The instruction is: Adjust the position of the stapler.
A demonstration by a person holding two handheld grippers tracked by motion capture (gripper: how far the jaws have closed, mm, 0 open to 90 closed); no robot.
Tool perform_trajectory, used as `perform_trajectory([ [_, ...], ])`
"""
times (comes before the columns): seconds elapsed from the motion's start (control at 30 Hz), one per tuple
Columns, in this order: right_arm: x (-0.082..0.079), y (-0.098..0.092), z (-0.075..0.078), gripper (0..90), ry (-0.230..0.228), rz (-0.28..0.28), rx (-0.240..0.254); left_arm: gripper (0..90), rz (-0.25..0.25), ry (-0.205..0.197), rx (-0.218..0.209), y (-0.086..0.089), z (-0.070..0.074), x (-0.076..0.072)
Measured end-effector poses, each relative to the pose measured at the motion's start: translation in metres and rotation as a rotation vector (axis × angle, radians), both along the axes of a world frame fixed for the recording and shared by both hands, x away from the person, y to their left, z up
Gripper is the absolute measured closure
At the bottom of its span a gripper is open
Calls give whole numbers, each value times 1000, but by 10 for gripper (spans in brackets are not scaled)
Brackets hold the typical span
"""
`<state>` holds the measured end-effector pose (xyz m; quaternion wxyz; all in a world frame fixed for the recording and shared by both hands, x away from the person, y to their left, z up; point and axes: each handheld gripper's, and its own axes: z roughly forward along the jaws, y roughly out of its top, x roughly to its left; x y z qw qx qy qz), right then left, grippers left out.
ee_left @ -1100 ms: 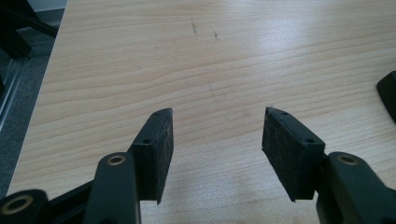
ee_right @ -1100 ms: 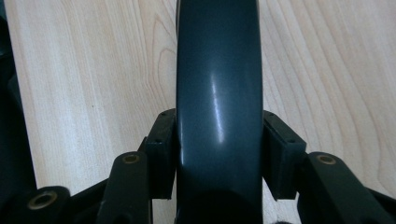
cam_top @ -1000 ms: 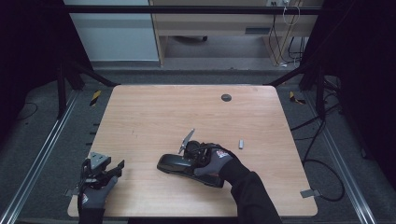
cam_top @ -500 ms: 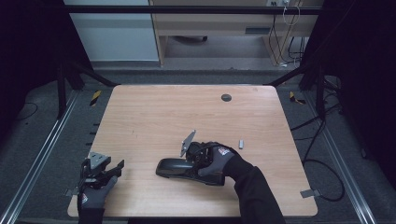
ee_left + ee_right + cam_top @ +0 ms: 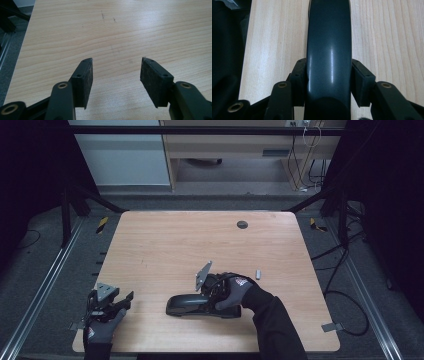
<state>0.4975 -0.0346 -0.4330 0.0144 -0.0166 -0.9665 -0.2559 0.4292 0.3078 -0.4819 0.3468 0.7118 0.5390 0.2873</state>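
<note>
A long glossy black stapler (image 5: 192, 305) lies flat on the wooden table (image 5: 200, 240), near the front middle. My right gripper (image 5: 217, 295) lies level over its right end, held by a gloved hand (image 5: 239, 287), with its grey plate (image 5: 203, 275) tilted up. In the right gripper view both pads press on the sides of the stapler (image 5: 329, 37), so the right gripper (image 5: 329, 82) is shut on it. At the table's front left corner my left gripper (image 5: 120, 302) stands open. In the left gripper view nothing but bare wood lies between the jaws of the left gripper (image 5: 116, 75).
A small grey metal piece (image 5: 258, 274) lies just right of the gloved hand. A dark round grommet (image 5: 242, 224) sits near the far edge. Metal rails (image 5: 45, 285) and cables (image 5: 345, 295) run along the floor on both sides.
</note>
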Motion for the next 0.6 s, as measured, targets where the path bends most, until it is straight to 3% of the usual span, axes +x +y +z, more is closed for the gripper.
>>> perform_trajectory([
  [0.3,-4,3,0,533,-20,-32,-28,434,-3,-1,1,-2,1,0],
  [0.6,-3,8,-6,535,7,-55,-70,434,-3,1,-1,-1,0,1],
])
